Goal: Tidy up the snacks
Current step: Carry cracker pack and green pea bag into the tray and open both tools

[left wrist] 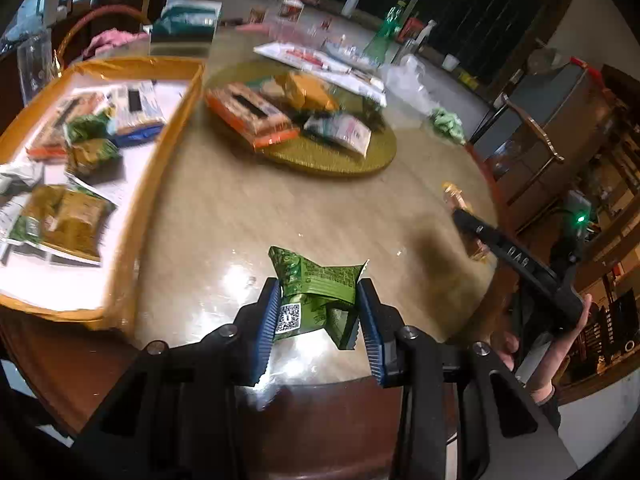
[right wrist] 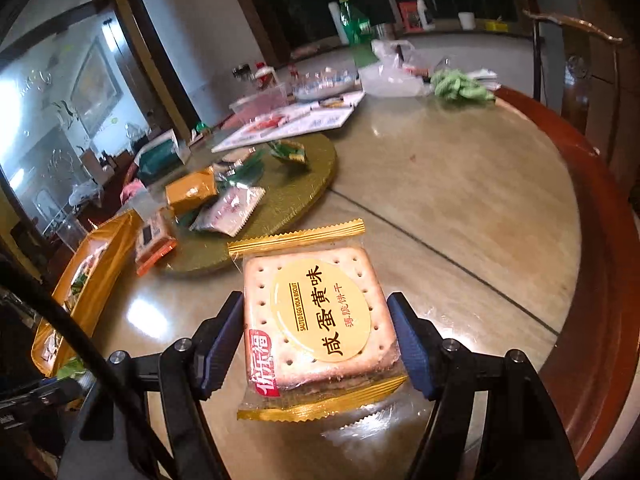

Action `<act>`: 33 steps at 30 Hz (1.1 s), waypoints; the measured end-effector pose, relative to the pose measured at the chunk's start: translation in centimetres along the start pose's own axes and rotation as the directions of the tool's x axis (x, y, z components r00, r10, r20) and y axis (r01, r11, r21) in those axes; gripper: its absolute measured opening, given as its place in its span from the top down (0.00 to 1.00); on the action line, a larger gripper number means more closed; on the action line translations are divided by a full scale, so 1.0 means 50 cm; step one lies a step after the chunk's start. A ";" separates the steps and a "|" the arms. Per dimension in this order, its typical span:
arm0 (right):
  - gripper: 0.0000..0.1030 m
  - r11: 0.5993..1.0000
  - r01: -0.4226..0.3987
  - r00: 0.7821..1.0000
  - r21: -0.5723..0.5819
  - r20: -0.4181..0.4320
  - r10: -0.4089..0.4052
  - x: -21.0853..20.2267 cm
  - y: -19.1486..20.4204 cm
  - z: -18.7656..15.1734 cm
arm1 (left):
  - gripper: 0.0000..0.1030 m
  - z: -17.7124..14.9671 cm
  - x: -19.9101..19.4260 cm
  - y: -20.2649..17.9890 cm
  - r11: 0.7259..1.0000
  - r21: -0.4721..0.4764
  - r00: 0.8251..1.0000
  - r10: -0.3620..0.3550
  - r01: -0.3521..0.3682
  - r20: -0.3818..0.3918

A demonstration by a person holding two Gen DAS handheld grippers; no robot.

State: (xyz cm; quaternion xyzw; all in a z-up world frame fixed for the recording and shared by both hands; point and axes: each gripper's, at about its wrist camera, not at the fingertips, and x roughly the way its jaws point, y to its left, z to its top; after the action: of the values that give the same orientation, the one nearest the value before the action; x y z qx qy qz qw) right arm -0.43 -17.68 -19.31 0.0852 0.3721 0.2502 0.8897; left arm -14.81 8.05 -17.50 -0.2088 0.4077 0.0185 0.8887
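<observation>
Round marble-look table (right wrist: 460, 200), red-brown wood rim. On it: gold round board (left wrist: 360, 160) ahead of left gripper, orange tray (left wrist: 160, 152) ahead-left, papers (right wrist: 288, 124) and green cloth (right wrist: 460, 86) far side.

Dim indoor light, warm cast. Strong fisheye bend in both views, black vignette in corners. White glare patches on glossy surface (left wrist: 320, 216), brightest near bottom centre of left wrist view. Left wrist view motion-blurred: orange tray (left wrist: 132, 208) and far clutter smeared. Right wrist view sharper; print on biscuit pack (right wrist: 316, 320) readable. Blown-out bright glass panel (right wrist: 36, 120) at left. Doorway at top dark.
</observation>
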 end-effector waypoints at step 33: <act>0.31 0.869 -0.461 0.852 -0.177 -0.360 0.379 0.245 0.622 0.085 | 0.61 0.187 -0.181 0.437 0.937 -0.331 0.956 0.195 -0.114 0.221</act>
State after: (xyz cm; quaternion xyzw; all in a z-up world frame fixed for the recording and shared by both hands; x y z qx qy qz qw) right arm -1.99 15.45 -13.34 0.0083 0.4449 0.4965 0.7453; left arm -18.61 32.85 -13.23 -0.3109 0.2993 0.1796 0.8840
